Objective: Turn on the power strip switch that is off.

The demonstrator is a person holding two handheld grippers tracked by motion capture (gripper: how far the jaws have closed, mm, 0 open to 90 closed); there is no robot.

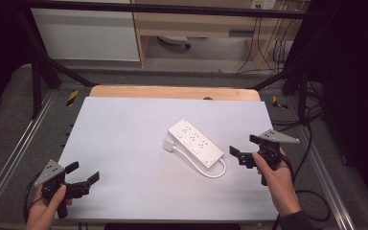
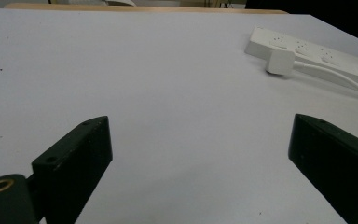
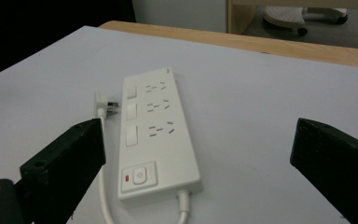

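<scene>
dim, soft overhead light, dark edges

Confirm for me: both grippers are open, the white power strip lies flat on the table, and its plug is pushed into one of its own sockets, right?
Not quite. The plug is not in a socket: it lies loose on the table beside the power strip, as the right gripper view shows. The rest holds: the left gripper and right gripper are open, and the strip lies flat.

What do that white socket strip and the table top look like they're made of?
The power strip looks like moulded white plastic: smooth, faintly glossy, with rounded edges. Its cable seems to be rubbery white sheathing that bends into a loop. The table top looks like a matte pale-grey board over a wood-coloured edge, probably laminate.
</scene>
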